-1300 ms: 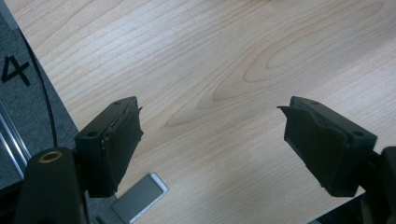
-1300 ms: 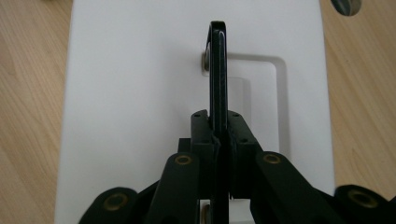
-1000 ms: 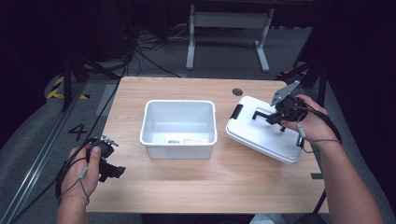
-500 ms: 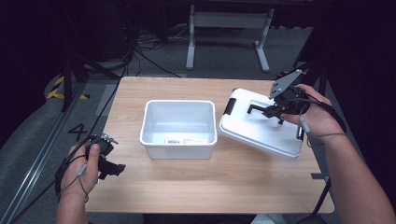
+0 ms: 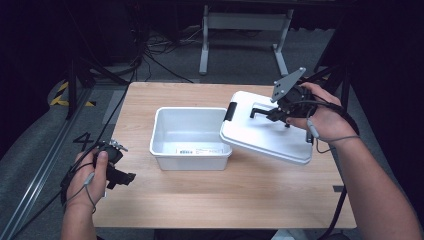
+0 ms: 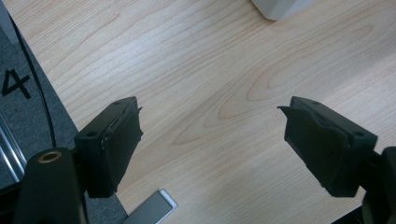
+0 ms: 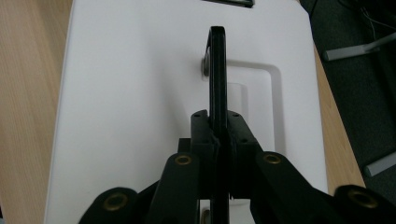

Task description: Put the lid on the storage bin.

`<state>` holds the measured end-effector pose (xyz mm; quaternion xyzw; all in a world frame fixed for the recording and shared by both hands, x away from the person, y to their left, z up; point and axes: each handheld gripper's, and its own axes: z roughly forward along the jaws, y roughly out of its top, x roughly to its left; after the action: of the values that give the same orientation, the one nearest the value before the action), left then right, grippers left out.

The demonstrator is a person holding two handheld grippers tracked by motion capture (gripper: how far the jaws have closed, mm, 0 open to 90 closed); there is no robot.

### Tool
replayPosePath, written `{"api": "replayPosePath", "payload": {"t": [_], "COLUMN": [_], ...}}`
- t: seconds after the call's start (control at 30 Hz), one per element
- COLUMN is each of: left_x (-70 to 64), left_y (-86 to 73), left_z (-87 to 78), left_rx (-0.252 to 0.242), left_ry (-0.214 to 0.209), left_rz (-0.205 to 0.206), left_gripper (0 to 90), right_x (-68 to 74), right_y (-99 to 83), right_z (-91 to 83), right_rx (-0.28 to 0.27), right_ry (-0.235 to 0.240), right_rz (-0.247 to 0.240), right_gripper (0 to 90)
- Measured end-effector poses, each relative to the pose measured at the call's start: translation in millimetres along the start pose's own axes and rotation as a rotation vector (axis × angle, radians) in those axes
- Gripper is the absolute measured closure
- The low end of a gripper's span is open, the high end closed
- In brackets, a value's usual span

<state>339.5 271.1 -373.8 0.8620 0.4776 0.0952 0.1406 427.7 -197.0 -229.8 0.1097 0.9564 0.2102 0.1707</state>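
White plastic lid (image 5: pixel 267 132) hangs tilted, its left edge over the right rim of the bin (image 5: pixel 189 137), carried by its black handle (image 7: pixel 218 70). Right gripper (image 7: pixel 219 133) is clamped on that handle. Judged light, rigid and smooth; the handle is the sensible hold. Left gripper (image 6: pixel 210 140) gapes wide, empty, over the table (image 5: pixel 225 195). Count: one lid, one bin, two grippers.

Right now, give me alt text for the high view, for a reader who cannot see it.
The right claw grips the black handle of a white lid, holding it tilted with one edge over the rim of an open white bin on a wooden table. The left claw sits open near the table's front left corner.
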Motion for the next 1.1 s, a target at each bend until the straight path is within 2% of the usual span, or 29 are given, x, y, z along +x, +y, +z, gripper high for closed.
{"api": "replayPosePath", "payload": {"t": [0.2, 0.23, 0.33, 0.63, 0.73, 0.8, 1.1], "left_x": [-0.6, -0.4, -0.2, -3.5, -3.2, -3.6, -2.0], "left_y": [-1.2, -1.7, -3.5, -11.2, -12.8, -15.6, -20.4], "left_z": [-0.3, -0.3, -0.2, -2.6, -3.8, -3.9, -6.4], "left_rx": [0.0, -0.002, 0.001, -0.01, -0.014, -0.018, -0.02], "left_ry": [-0.002, -0.002, 0.01, -0.007, -0.003, -0.014, -0.006], "left_rz": [-0.004, -0.004, 0.004, -0.007, 0.001, -0.005, -0.017], "left_gripper": [19.5, 19.4, 19.5, 19.5, 19.4, 19.5, 19.4], "right_x": [1.3, 2.0, 2.8, 9.5, 11.8, 12.4, 12.6], "right_y": [20.6, 30.0, 41.9, 80.9, 89.0, 99.6, 123.5], "right_z": [7.7, 11.2, 15.1, 31.9, 36.3, 40.5, 54.7], "right_rx": [-0.012, -0.021, -0.032, -0.059, -0.065, -0.068, -0.048], "right_ry": [0.006, 0.014, 0.018, 0.051, 0.061, 0.056, 0.062], "right_rz": [-0.037, -0.05, -0.072, -0.144, -0.15, -0.179, -0.203], "right_gripper": [84.3, 84.4, 84.4, 84.4, 84.4, 84.4, 84.4]}}
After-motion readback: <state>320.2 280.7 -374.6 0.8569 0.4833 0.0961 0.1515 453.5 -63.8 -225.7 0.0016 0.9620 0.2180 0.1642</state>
